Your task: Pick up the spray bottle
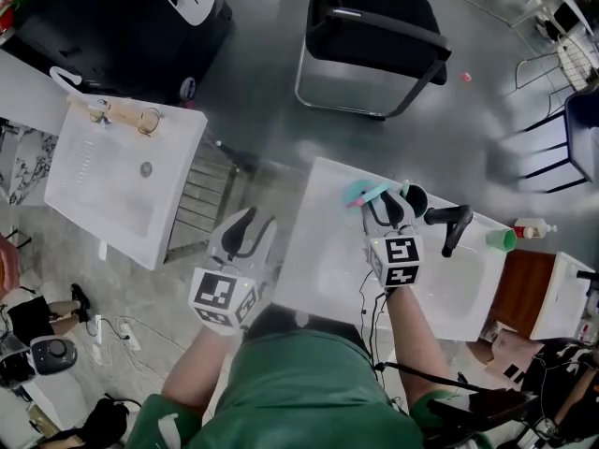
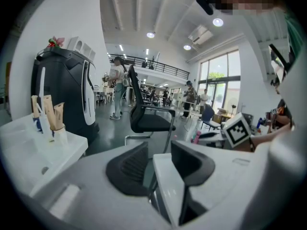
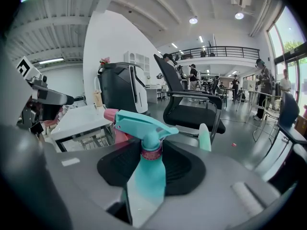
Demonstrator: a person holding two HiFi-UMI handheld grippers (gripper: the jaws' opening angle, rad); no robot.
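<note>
The spray bottle (image 1: 359, 193) is teal with a pink collar and a pink nozzle tip. It sits at the back left corner of the white sink (image 1: 307, 251). My right gripper (image 1: 391, 206) is shut on it. In the right gripper view the bottle's body (image 3: 146, 181) stands between the two black pads, its trigger head pointing left above my right gripper (image 3: 152, 163). Whether the bottle rests on the sink is hidden. My left gripper (image 1: 251, 232) hangs open by the sink's left edge, holding nothing. In its own view my left gripper (image 2: 156, 169) frames that white edge.
A black faucet (image 1: 454, 224), a green cup (image 1: 502, 240) and a small white bottle (image 1: 530, 228) stand at the sink's right end. A second white sink (image 1: 103, 190) with a cup (image 1: 150, 120) is at the left. A black chair (image 1: 374, 26) stands beyond.
</note>
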